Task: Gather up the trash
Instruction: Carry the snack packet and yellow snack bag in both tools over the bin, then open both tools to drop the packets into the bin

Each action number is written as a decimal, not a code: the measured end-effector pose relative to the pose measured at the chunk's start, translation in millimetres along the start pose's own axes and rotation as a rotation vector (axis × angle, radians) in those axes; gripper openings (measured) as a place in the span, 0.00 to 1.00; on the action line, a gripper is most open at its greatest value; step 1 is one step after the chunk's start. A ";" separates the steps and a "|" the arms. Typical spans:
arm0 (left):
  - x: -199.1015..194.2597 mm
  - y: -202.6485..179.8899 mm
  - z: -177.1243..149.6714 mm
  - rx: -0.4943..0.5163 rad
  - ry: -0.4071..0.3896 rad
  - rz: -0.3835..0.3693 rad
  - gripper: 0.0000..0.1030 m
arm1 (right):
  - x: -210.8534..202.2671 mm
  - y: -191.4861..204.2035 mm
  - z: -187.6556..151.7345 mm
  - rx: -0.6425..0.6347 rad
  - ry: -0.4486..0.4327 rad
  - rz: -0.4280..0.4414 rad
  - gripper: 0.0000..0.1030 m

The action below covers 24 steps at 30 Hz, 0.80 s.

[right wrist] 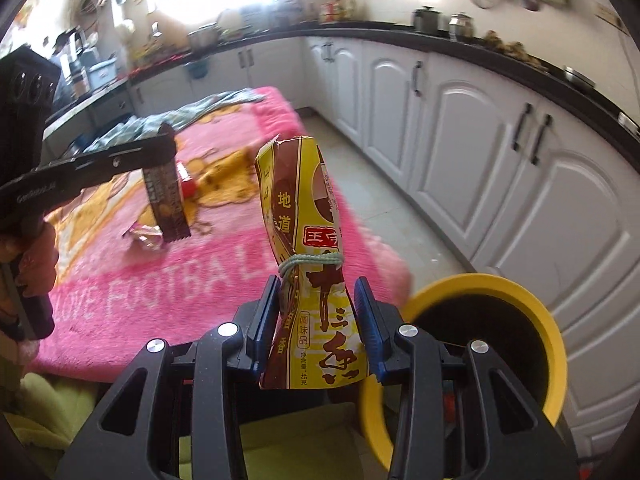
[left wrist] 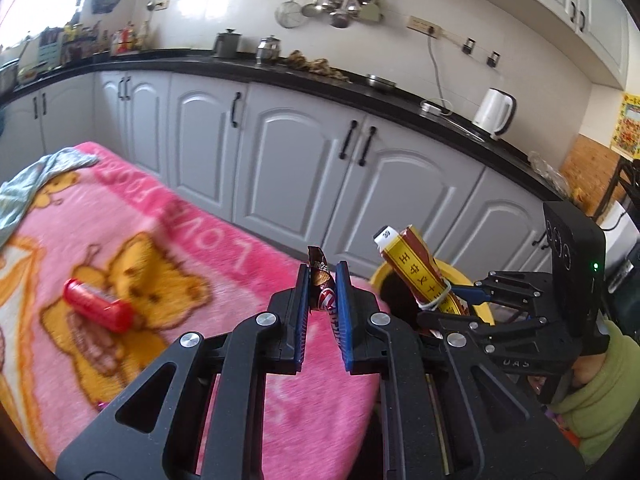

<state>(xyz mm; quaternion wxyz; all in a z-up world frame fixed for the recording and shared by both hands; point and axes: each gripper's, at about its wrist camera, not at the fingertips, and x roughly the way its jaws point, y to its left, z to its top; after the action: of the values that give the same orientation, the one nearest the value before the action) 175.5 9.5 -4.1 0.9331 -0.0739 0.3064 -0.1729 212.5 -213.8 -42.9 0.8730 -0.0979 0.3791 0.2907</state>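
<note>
Between my left gripper (left wrist: 323, 280) fingers I squeeze a brown wrapper (left wrist: 322, 286), and my right gripper (right wrist: 316, 304) squeezes a yellow packet (right wrist: 308, 264) near the yellow bin (right wrist: 532, 304).

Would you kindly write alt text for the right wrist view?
The right gripper is shut on a yellow and brown seasoning packet tied with a rubber band, beside a yellow-rimmed bin. To its left, the left gripper holds a dark wrapper over a pink blanket.
</note>
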 end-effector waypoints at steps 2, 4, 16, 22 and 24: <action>6.7 -10.6 2.6 0.011 0.002 -0.014 0.08 | -5.5 -9.9 -2.3 0.020 -0.010 -0.013 0.35; 14.8 -22.9 5.0 0.025 0.004 -0.032 0.08 | -13.0 -22.9 -6.8 0.051 -0.023 -0.032 0.35; 93.2 -101.0 5.9 0.029 0.089 -0.183 0.09 | -38.2 -113.6 -58.0 0.293 -0.021 -0.128 0.36; 134.1 -115.9 1.3 -0.007 0.141 -0.210 0.32 | -43.0 -153.3 -81.4 0.417 -0.035 -0.202 0.60; 140.2 -114.4 -1.4 -0.016 0.156 -0.201 0.45 | -47.5 -160.7 -85.7 0.446 -0.047 -0.203 0.60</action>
<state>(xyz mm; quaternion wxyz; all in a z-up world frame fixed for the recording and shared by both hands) 248.5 -148.5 -53.9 0.8837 -0.0982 0.3706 -0.2683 228.4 -398.5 -76.1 0.9063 0.0663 0.4018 0.1131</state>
